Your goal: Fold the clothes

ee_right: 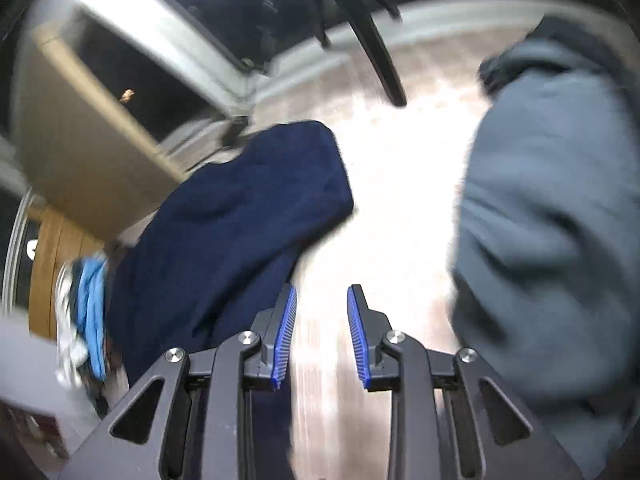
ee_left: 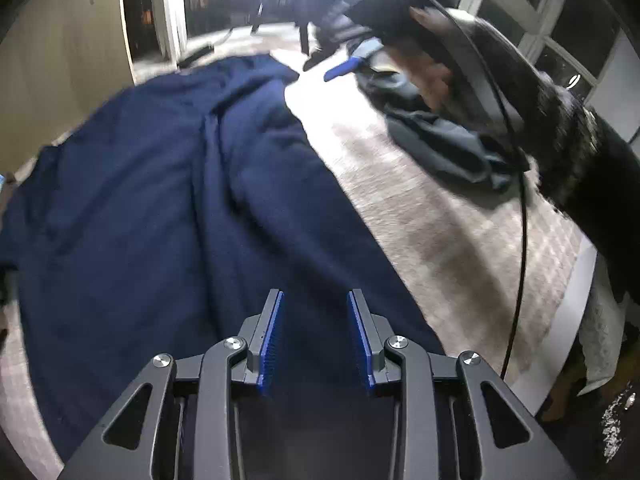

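Note:
A navy garment [ee_left: 192, 200] lies spread and wrinkled over the left part of a beige textured surface [ee_left: 420, 232]. My left gripper [ee_left: 316, 294] hovers open above its near edge, with nothing between the pads. A crumpled grey garment [ee_left: 440, 148] lies at the far right, under a person's hand [ee_left: 436, 80] holding the other tool, of which one blue finger [ee_left: 340, 71] shows. The right wrist view is blurred. In it my right gripper [ee_right: 323, 289] is open and empty over bare surface, with the navy garment [ee_right: 224, 232] to its left and the grey garment [ee_right: 552, 220] to its right.
A black cable [ee_left: 522, 240] hangs down on the right, near the surface's white edge [ee_left: 572, 304]. Dark chair legs [ee_right: 380, 60] stand beyond the far edge. A pile with light blue cloth [ee_right: 92, 312] sits at the left. A wooden panel [ee_left: 68, 80] and window frames [ee_left: 560, 40] stand behind.

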Demonstrator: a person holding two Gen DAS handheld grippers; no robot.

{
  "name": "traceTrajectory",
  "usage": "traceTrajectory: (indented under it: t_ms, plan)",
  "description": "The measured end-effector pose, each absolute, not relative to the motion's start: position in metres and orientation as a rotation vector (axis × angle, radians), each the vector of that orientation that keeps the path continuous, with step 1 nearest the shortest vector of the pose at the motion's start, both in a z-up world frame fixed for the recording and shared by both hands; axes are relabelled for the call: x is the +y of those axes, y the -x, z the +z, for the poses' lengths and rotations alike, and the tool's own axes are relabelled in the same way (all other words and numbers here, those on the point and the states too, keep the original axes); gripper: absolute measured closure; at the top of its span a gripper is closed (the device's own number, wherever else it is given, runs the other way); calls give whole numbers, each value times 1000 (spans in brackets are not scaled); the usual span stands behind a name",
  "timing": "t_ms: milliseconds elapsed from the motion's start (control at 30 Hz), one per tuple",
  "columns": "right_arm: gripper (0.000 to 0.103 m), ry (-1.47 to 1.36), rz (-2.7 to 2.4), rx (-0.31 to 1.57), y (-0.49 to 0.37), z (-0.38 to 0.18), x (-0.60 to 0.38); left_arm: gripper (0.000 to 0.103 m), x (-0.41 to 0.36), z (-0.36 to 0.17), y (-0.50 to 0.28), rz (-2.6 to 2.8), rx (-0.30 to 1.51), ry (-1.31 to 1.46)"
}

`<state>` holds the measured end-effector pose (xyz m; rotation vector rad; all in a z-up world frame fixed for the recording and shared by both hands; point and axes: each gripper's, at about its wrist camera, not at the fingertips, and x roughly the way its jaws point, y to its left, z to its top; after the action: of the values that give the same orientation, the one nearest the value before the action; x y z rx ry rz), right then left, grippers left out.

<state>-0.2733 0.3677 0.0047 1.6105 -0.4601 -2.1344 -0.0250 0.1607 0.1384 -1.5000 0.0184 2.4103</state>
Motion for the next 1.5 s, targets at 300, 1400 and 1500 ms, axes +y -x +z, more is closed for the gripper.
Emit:
traceTrajectory:
  t_ms: [300, 1400, 1500]
  plan:
    - [77, -1614, -2033, -707, 321, -20, 362, 60, 151, 105, 48, 2355, -30, 1578]
    - [95, -1516, -2209, -584, 319, -6, 334, 49, 146, 107, 45, 2312, -41, 1497]
    - [96, -1435, -2252, -501, 317, 14, 321, 47, 146, 106, 46, 2307, -53, 1493]
